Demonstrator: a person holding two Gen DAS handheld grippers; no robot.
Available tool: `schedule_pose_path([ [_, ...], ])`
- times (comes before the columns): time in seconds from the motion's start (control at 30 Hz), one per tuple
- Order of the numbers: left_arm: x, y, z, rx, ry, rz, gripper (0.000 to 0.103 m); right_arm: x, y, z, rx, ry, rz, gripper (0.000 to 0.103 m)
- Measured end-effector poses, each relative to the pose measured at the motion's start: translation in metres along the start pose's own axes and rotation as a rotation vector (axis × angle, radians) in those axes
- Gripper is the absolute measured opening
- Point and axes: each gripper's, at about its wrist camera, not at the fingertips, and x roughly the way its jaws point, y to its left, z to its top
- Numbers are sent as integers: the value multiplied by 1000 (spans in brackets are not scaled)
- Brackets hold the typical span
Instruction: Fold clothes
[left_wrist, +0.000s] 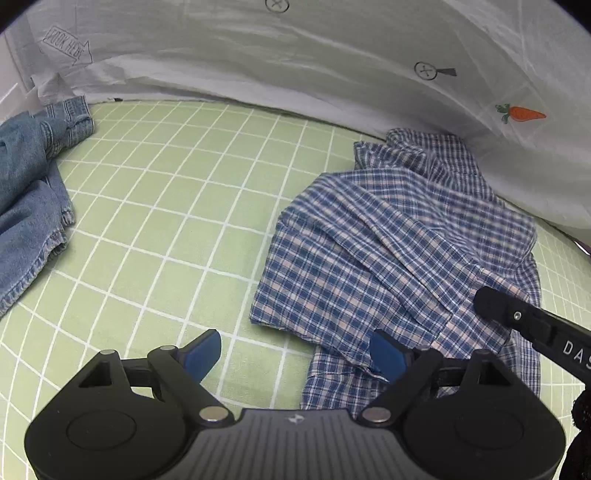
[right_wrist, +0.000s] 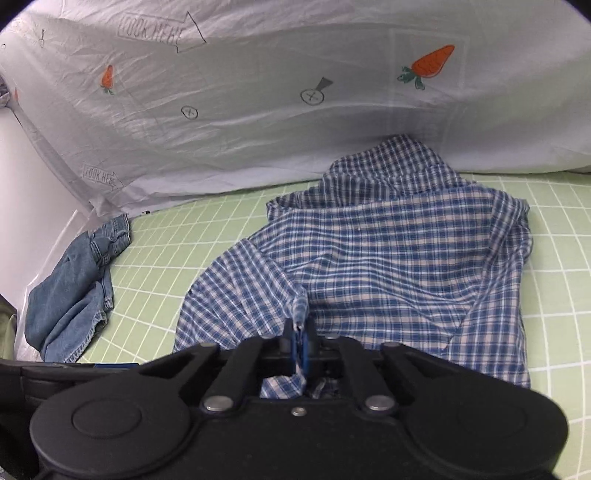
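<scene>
A blue and white plaid shirt (left_wrist: 388, 240) lies crumpled on the green grid mat (left_wrist: 166, 206), its collar toward the back. My left gripper (left_wrist: 297, 354) is open above the shirt's near left edge. Its right pad (left_wrist: 388, 356) sits over the fabric and its left pad (left_wrist: 205, 354) over bare mat. My right gripper (right_wrist: 299, 341) is shut on a pinched ridge of the shirt (right_wrist: 388, 251) near the front middle, and fabric bunches behind its pads. From the left wrist view the right gripper (left_wrist: 485, 299) reaches in from the right onto the shirt. Crumpled blue jeans (left_wrist: 29, 206) lie at the left.
A white sheet (left_wrist: 295, 62) printed with carrots and marks hangs as a backdrop along the mat's far edge. The jeans (right_wrist: 74, 291) sit at the mat's left edge beside a white wall (right_wrist: 33, 206). Bare mat (right_wrist: 561, 258) shows right of the shirt.
</scene>
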Motion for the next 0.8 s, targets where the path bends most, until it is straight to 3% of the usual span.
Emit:
schedule_pose_path([
  [0.1,-33,-6,-11,21,-53,-2,88,-30,8,-7,26,-41,-10,3],
  [0.23,-73,-15,-38,14,-102,-3,88,-69,10,-41,121,-37,-26,3],
  [0.53,-129,-16,-111,57,-92,-59,88,-141,8,-122,277,-20,-48,3],
  [0.8,-157,-17,-171,82,-58,-71,88,-179,18,-181,293,38,-75,3],
])
